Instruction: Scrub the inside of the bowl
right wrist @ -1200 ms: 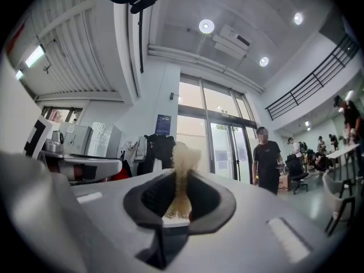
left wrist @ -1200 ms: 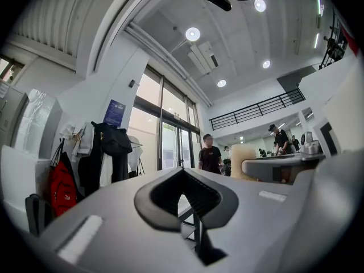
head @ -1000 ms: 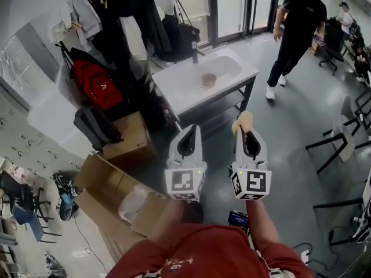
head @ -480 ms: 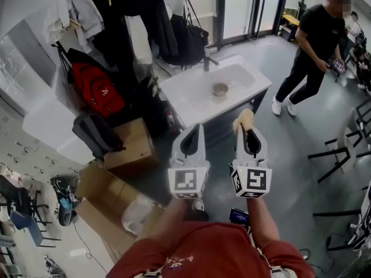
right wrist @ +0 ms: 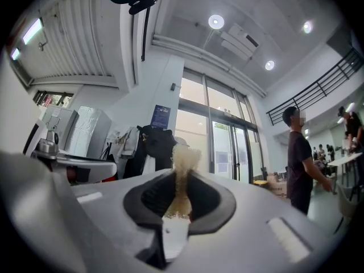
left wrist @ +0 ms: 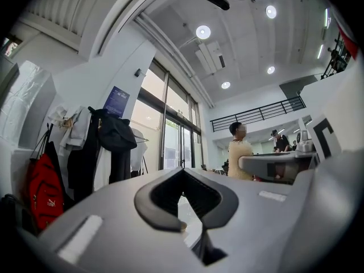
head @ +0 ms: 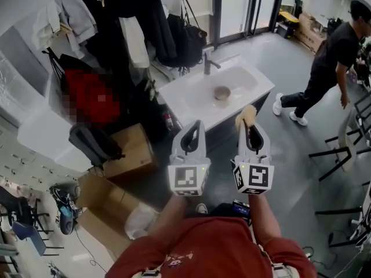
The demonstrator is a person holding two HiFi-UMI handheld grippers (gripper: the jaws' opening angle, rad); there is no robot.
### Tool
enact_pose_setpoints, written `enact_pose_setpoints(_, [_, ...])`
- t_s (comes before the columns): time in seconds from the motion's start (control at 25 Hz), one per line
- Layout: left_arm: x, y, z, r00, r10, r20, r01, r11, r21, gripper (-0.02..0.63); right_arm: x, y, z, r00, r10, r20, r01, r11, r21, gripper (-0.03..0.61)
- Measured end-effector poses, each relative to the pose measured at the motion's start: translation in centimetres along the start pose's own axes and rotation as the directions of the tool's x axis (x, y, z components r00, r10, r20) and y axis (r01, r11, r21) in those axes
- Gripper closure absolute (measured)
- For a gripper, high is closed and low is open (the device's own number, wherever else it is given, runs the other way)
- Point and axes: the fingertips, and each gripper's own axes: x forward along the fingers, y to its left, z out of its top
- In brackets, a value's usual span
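A small brown bowl (head: 222,92) sits in the basin of a white sink (head: 191,100), ahead of both grippers in the head view. My left gripper (head: 195,126) is shut with nothing between its jaws, well short of the sink. My right gripper (head: 249,122) is shut on a tan scrub sponge (head: 246,117), which sticks up from the jaws (right wrist: 183,164) in the right gripper view. Both grippers are held side by side in the air, apart from the sink. The bowl does not show in the gripper views.
A faucet (head: 207,59) stands at the sink's back edge. Coats (head: 124,22) and a red bag hang left of the sink, above cardboard boxes (head: 124,149). A person in black (head: 330,68) walks at the right, near black chairs (head: 342,143). Glass doors (head: 243,4) are behind.
The view has moved forward, so the sink and bowl lie closer to both grippers. The person in black has walked further right. Both grippers keep their pose side by side.
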Motion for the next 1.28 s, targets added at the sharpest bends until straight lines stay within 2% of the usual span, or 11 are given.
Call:
enact_pose_setpoints(0.48, [7.7, 1.5, -2.4, 1.0, -0.008, -0.011, 0.008, 1.0, 0.023, 0.607, 7.1, -3.3, -2.2, 1.0, -0.014, 0.018, 0.014, 1.0, 0.017, 0.526])
enact_pose_setpoints(1.28, [26.9, -0.9, -4.9, 0.999, 0.017, -0.043, -0.016, 0.999, 0.039, 0.607, 21.5, -15.9, -5.6, 1.0, 0.006, -0.006, -0.006, 0.998, 0.058, 0.525])
